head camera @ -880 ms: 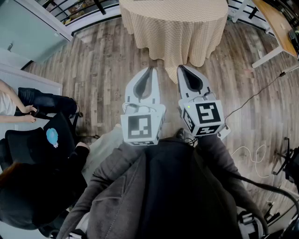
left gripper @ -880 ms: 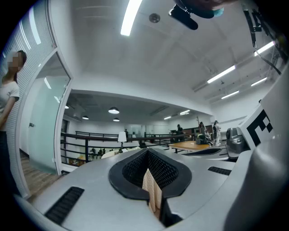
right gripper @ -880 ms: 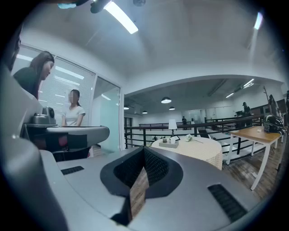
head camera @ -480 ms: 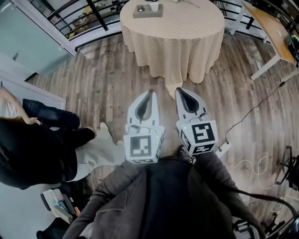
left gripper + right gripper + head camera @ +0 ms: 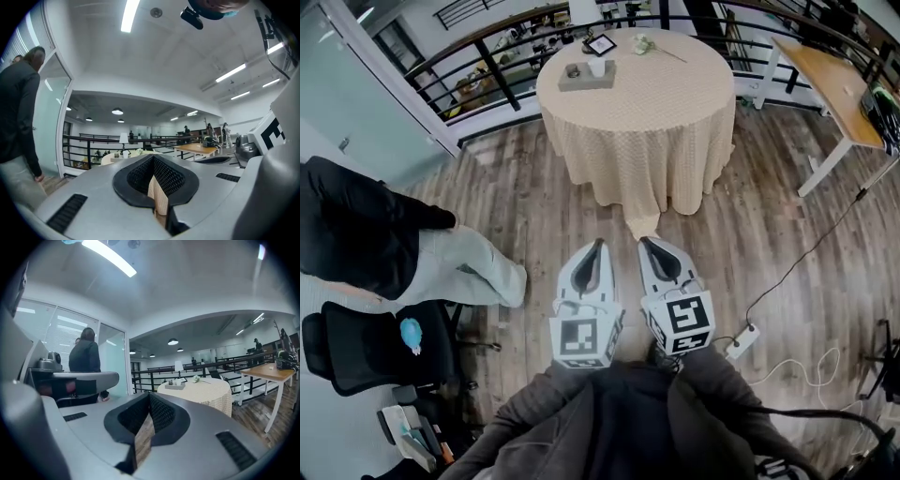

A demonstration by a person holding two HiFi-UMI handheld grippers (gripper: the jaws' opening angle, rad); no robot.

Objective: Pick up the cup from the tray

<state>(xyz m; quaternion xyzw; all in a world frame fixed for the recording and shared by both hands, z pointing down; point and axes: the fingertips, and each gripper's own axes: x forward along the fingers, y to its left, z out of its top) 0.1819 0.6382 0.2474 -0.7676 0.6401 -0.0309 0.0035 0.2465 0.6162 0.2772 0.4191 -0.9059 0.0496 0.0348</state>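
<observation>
My left tool [image 5: 598, 246] and right tool [image 5: 647, 244] are both clenched and empty, well apart from the cup [image 5: 596, 67] on the tray [image 5: 581, 86].

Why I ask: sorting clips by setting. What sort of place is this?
Probably an open-plan office, maybe on a mezzanine: a black railing, a wooden desk, an office chair, plus a cloth-covered round table.

I hold both grippers about level and side by side, tips aimed at the round table [image 5: 649, 131] and well short of it. The left gripper [image 5: 598, 246] has its jaws pressed together on nothing, and the right gripper [image 5: 647, 244] likewise. Both forearms in dark sleeves [image 5: 724, 394] are tucked close to my body.
</observation>
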